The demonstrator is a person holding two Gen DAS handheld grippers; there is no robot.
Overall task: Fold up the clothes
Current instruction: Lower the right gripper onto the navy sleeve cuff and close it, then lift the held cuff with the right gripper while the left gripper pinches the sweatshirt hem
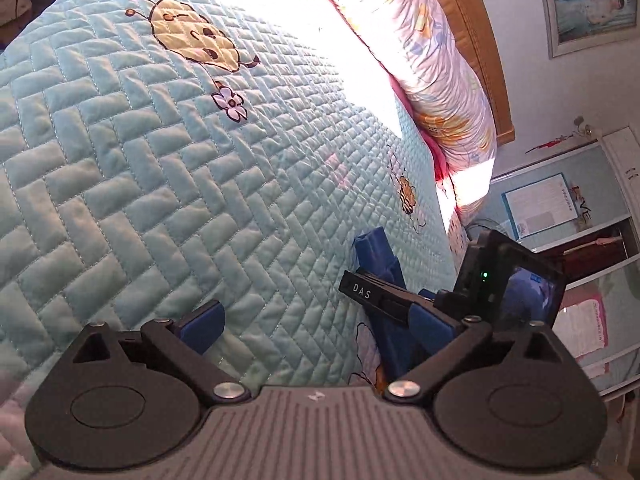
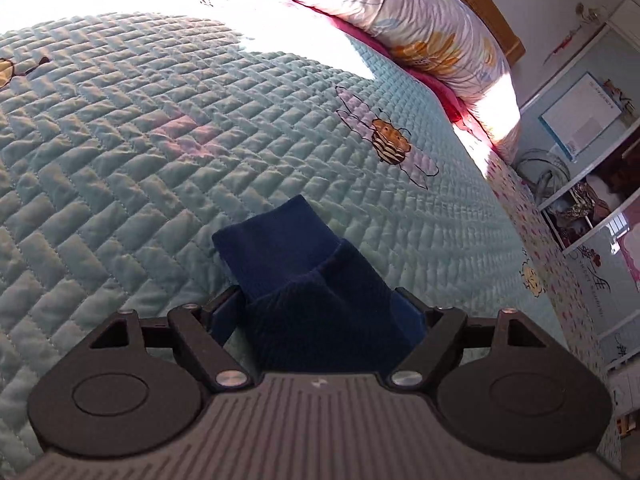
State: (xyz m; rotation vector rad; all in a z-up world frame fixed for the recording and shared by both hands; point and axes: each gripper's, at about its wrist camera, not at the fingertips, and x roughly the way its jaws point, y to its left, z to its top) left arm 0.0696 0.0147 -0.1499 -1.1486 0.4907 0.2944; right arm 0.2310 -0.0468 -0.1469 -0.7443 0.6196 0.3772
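Right claw (image 2: 320, 312) pinches a dark blue garment (image 2: 296, 256) near the bed's right edge; left claw (image 1: 316, 320) gapes empty, probably, over open quilt (image 1: 160, 184).

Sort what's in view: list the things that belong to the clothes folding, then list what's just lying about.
Part of the job:
- blue garment, lying on the bed
- right gripper, garment between its fingers
- left gripper, open, nothing between its fingers

Just there:
- quilted bedspread
- floral pillow
- wooden headboard
- shelves
- framed picture
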